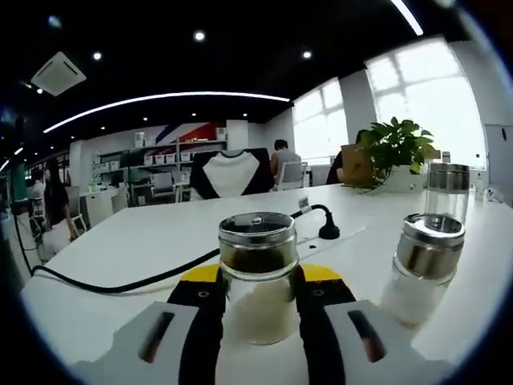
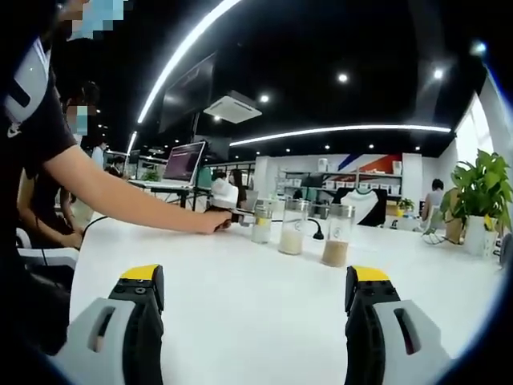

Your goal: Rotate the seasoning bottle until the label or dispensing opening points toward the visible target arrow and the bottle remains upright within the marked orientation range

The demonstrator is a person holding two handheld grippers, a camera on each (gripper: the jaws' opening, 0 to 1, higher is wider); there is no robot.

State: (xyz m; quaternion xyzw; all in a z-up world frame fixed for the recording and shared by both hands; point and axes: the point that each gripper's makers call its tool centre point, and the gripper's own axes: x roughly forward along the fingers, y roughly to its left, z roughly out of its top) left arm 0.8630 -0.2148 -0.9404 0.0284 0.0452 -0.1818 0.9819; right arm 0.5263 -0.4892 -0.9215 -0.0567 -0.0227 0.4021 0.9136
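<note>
A glass seasoning bottle (image 1: 258,309) with a chrome lid stands upright on the white table (image 1: 120,249), pale grains in its lower half. My left gripper (image 1: 258,281) is shut on it, its yellow-tipped jaws pressing both sides. In the right gripper view a person's hand holds that left gripper (image 2: 231,215) against the leftmost seasoning bottle (image 2: 262,222) of a row of three. My right gripper (image 2: 256,281) hangs open over bare table (image 2: 240,321), well short of the row, with nothing between its jaws.
Two more lidded bottles (image 1: 426,261) (image 1: 446,188) stand to the right of the held one; they are also in the right gripper view (image 2: 290,228) (image 2: 337,237). A black cable (image 1: 120,285) runs to a plug (image 1: 327,233) behind them. A potted plant (image 1: 393,148) stands at the far edge.
</note>
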